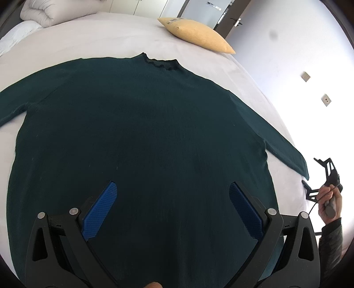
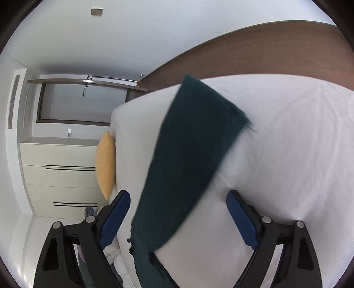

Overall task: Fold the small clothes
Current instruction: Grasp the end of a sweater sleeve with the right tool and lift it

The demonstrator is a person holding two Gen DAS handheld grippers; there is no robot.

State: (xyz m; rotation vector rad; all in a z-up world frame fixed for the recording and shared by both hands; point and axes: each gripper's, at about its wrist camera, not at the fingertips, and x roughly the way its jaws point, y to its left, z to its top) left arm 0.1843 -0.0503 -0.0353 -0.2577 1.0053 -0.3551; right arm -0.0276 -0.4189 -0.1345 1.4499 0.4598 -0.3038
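Note:
A dark green sweater (image 1: pixel 141 133) lies spread flat on the white bed (image 1: pixel 88 37), collar at the far side and both sleeves out. My left gripper (image 1: pixel 172 199) hovers over its lower body, open, with nothing between the blue pads (image 1: pixel 101 210). At the right edge of that view a hand holds my right gripper (image 1: pixel 310 171) by the cuff of the right sleeve (image 1: pixel 287 152). In the right wrist view, which is rolled sideways, that sleeve (image 2: pixel 194 144) runs between the open fingers of the right gripper (image 2: pixel 178 212). The pads (image 2: pixel 241 219) do not press on it.
A yellow pillow (image 1: pixel 197 35) lies at the bed's far corner, also seen as the yellow pillow (image 2: pixel 106 164) at the mattress edge. A folded white duvet (image 1: pixel 44 11) sits far left. Cream drawers (image 2: pixel 62 177) and a wooden headboard (image 2: pixel 265 51) stand beyond the bed (image 2: pixel 287 155).

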